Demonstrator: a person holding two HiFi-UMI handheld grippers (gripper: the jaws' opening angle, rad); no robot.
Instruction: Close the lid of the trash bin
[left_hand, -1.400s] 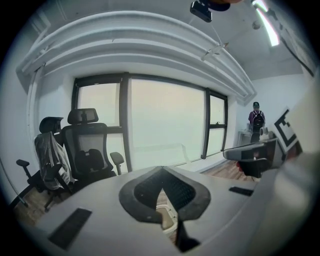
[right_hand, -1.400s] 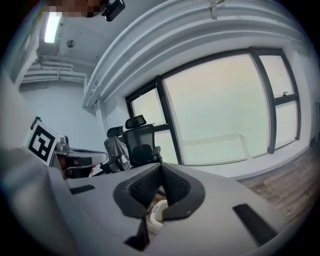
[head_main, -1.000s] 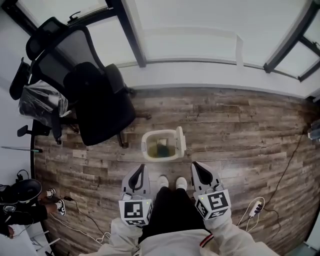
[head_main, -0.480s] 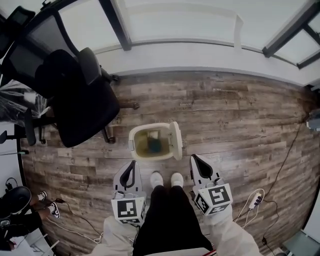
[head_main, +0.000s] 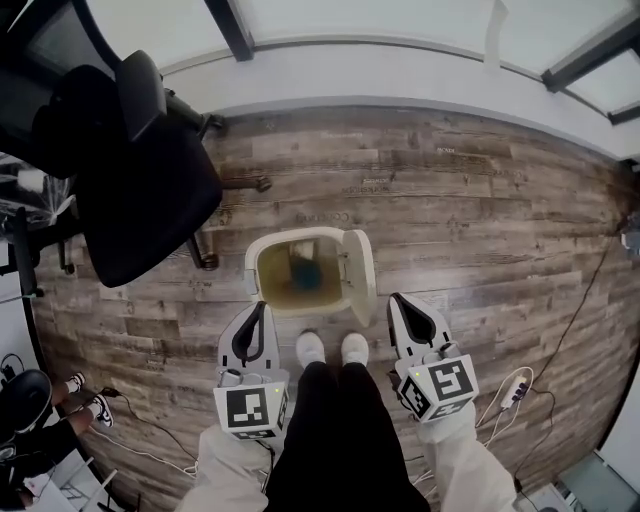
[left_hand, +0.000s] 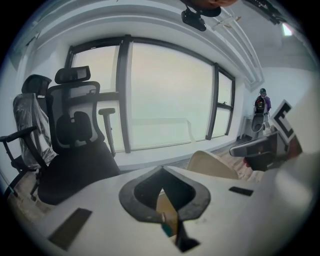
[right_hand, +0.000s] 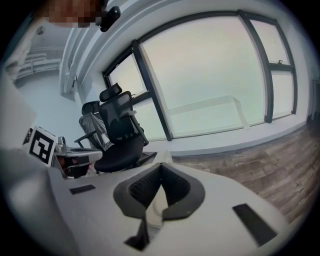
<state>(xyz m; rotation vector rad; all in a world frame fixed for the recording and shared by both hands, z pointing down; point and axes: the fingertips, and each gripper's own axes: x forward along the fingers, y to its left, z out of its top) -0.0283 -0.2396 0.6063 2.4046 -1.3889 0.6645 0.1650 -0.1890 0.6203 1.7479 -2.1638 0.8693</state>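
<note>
As we look down from the head view, the wood floor (head_main: 480, 200) fills most of what we see, with a window (left_hand: 165, 95) and its pale sill running along the far side. A black chair (head_main: 140, 200) stands on the floor to our left, its seat near the bin but apart from it.

The bin (head_main: 296, 236) sits on the floor just ahead of our shoes (head_main: 311, 348), about midway between our two tools. It is cream, with a yellowish inside. Its lid (head_main: 360, 275) is open, raised on edge along the bin's right side.

Our left gripper (head_main: 261, 306) points forward at the bin's near left corner. In its own view the two dark jaws are pressed together at the tips, pinching nothing, and the bin's inside shows through the gap behind them. Our right gripper (head_main: 394, 300) points forward just beside the near end of the lid. Its jaws likewise meet at the tips with nothing held, and the pale lid shows past them. We cannot tell whether either tool touches the bin.

A white power strip (head_main: 515, 388) lies on the floor to our right, well apart from the bin. A small teal thing (head_main: 306, 274) lies inside the bin.
</note>
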